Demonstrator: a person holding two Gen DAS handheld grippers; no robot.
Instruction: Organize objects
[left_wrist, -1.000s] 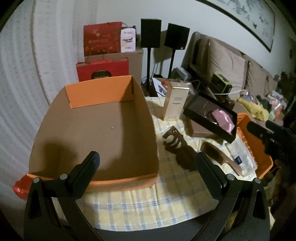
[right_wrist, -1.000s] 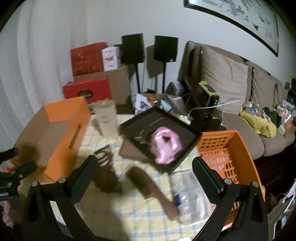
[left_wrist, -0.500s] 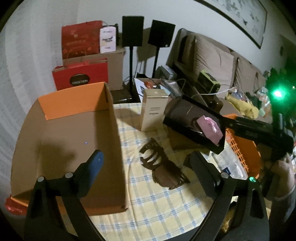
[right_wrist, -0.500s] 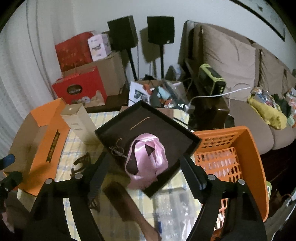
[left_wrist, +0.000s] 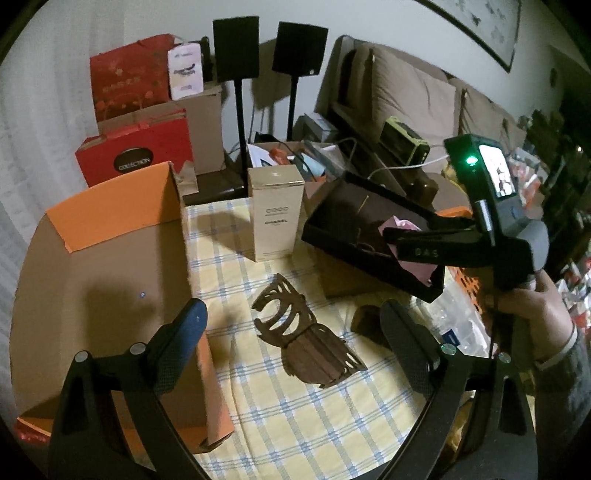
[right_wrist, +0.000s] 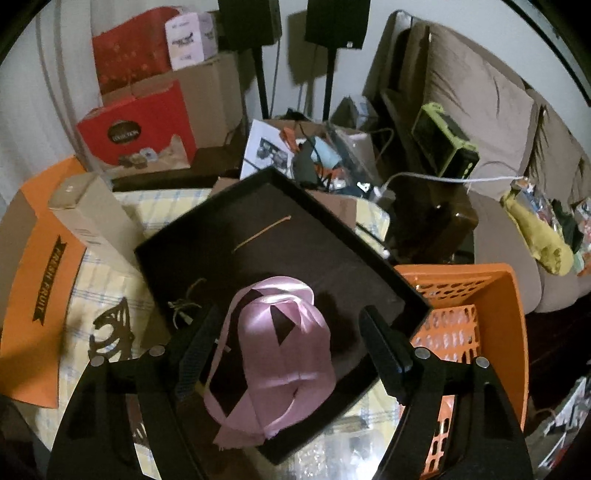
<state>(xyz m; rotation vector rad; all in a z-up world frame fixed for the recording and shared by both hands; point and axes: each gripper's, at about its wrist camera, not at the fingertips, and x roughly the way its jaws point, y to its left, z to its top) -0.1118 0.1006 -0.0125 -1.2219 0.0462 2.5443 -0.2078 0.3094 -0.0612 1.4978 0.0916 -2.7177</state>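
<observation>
Because the right gripper (right_wrist: 288, 339) straddles the pink ribbon (right_wrist: 275, 354) with its fingers spread on either side and not yet pressing the loops, the main risk lies in the close. The ribbon sits in the near corner of the black tray (right_wrist: 295, 236), and the tray is itself propped up at a tilt rather than lying flat on the checked cloth (left_wrist: 295, 402). If the fingers come down too far, one could catch the tray's rim or floor and tip or drag it, and it might slide toward the perfume box (left_wrist: 276, 214) standing upright just behind it or toward the orange basket (right_wrist: 491, 306) at its right edge. The ribbon looks soft and slick, so a shallow pinch may take only one loop and let the rest unravel or slip free during the lift. The left gripper (left_wrist: 291, 339) hangs wide open and empty on the tray's left, over the carved wooden fan (left_wrist: 306, 339), beside the orange cardboard box (left_wrist: 110, 266). Whether the thin twine lying in the tray near the ribbon is tangled with it cannot be told; if so, it would trail out too.
</observation>
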